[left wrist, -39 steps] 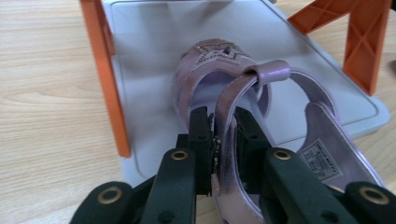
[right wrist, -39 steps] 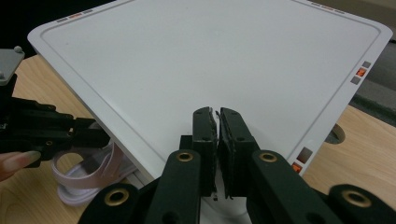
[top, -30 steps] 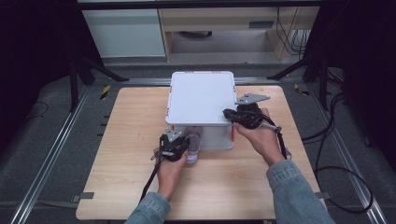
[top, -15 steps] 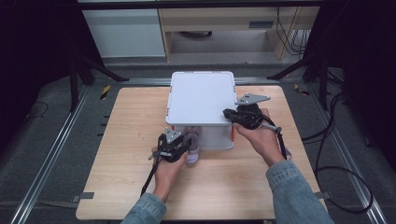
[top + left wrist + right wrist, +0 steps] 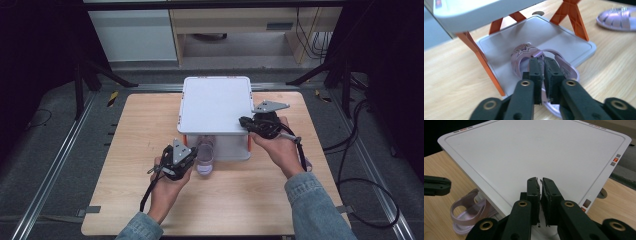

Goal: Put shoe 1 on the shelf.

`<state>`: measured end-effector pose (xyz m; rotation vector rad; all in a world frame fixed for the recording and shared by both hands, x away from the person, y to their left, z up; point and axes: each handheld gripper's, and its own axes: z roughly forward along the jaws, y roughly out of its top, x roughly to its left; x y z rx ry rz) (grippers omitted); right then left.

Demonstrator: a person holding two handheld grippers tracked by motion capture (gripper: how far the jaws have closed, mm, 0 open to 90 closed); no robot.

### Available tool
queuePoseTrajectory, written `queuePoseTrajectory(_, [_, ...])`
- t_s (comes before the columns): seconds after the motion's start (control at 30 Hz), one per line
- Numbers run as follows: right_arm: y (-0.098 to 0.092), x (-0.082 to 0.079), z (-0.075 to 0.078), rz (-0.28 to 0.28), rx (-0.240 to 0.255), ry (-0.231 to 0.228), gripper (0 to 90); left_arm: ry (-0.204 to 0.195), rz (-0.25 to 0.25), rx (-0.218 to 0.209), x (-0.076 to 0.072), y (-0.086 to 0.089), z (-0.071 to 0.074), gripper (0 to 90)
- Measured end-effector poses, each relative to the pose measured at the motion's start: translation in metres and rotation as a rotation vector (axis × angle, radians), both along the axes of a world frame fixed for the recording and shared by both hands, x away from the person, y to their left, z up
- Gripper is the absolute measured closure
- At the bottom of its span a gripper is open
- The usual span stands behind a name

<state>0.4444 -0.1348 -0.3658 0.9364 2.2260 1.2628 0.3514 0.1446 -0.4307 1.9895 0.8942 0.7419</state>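
A lilac sandal lies with its toe on the lower plate of a white two-level rack with orange legs. Its heel sticks out over the wooden table. My left gripper has just been closing and is shut on the sandal's back strap, with lilac showing between the jaws. From above, that left gripper sits at the rack's front left beside the sandal. My right gripper is shut with nothing in it, over the front right corner of the rack's top.
A second lilac sandal lies on the table to the right of the rack. The rack's orange legs stand at the corners of the lower plate. Table edges and dark floor with cables surround the work area.
My left gripper has risen a little and shifted slightly toward the person, staying at the sandal. The right hand has kept still.
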Motion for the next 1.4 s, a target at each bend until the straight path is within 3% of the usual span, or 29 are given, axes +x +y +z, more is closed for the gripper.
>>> queuePoseTrajectory(0.2, [0.000, 0.000, 0.000, 0.001, -0.004, 0.002, 84.4, -0.018, -0.081, 0.070, -0.021, -0.008, -0.005, 89.5])
queuePoseTrajectory(0.47, [0.000, 0.000, 0.001, -0.001, -0.005, 0.005, 84.4, 0.019, -0.161, 0.152, -0.039, -0.019, -0.028, 89.6])
queuePoseTrajectory(0.87, [0.001, 0.000, 0.001, 0.001, -0.010, 0.002, 85.5, 0.094, -0.163, 0.198, -0.033, -0.021, -0.056, 89.6])
queuePoseTrajectory(1.1, [0.001, -0.001, 0.001, 0.000, -0.010, 0.000, 85.8, 0.081, -0.140, 0.221, -0.024, -0.021, -0.061, 89.7])
queuePoseTrajectory(1.4, [0.000, 0.000, 0.000, 0.004, -0.002, -0.003, 85.9, 0.083, -0.100, 0.211, -0.007, -0.016, -0.064, 89.8])
